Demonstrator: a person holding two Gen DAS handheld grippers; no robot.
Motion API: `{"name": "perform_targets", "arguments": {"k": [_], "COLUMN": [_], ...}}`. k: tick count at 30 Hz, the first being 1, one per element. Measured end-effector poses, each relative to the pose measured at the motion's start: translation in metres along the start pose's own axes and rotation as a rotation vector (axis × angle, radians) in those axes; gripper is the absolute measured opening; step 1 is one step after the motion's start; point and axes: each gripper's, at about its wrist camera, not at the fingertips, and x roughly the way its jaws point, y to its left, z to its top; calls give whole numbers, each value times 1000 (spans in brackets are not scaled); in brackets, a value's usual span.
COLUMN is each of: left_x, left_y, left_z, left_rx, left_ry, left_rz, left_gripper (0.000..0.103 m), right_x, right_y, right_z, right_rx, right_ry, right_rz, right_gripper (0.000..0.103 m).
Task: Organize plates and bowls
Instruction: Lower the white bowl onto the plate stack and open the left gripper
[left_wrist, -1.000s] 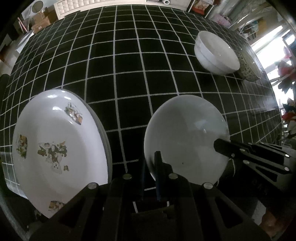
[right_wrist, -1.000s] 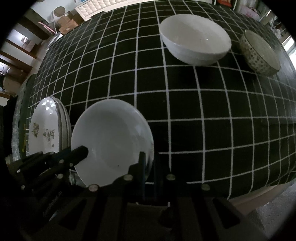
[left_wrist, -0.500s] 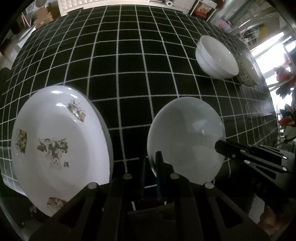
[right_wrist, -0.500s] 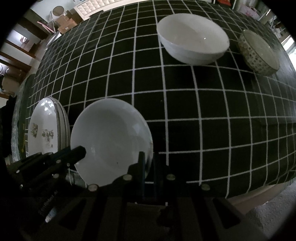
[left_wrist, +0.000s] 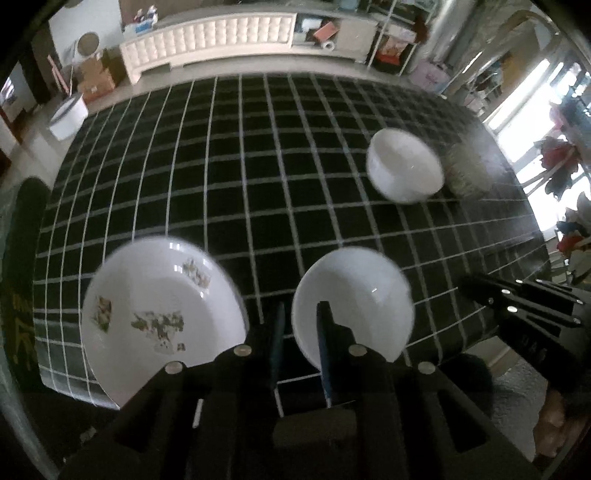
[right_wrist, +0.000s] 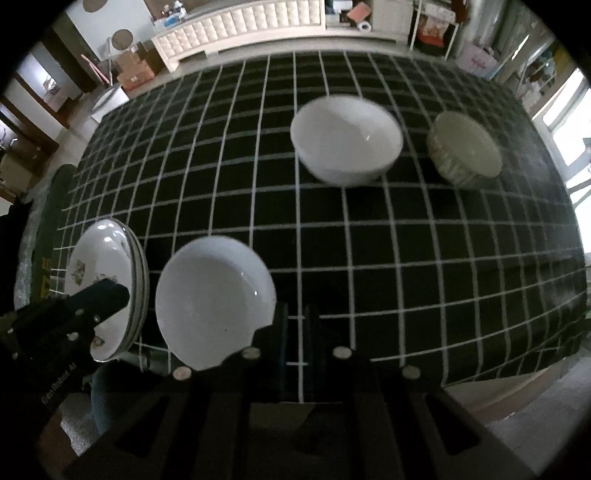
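While both hand-held grippers stand narrowly parted, left hand-held gripper (left_wrist: 298, 314) straddling plain white plate (left_wrist: 352, 304) rim, right hand-held gripper (right_wrist: 295, 317) beside it, patterned plates (left_wrist: 159, 314) adjacent on bench (left_wrist: 258, 184).

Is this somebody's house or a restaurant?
Most likely somebody's house, maybe a living or dining room. The dishes sit on a table with a black checked cloth, a long padded white bench runs along the far wall, and cardboard boxes and cluttered shelves stand around it.
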Motion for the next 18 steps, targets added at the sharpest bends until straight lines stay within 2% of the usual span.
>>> {"name": "perform_targets", "arguments": {"k": [5, 9, 15, 18], "left_x": [-21, -26, -13, 4], "left_y": [-18, -37, -53, -55], "left_z": [24, 52, 92, 113], "left_rx": [31, 68, 58, 45], "left_ry": [-51, -60, -25, 8], "left_rz": [8, -15, -94, -108], "left_gripper": [16, 16, 16, 16], "right_x": [-32, -44, -43, -34], "right_y": [-16, -27, -51, -61], "right_z": [15, 33, 64, 78], "right_rx": [9, 8, 57, 71], "right_ry": [-77, -109, -83, -67], "right_rz": [-15, -35, -9, -9], "right_gripper": [13, 13, 13, 13]}}
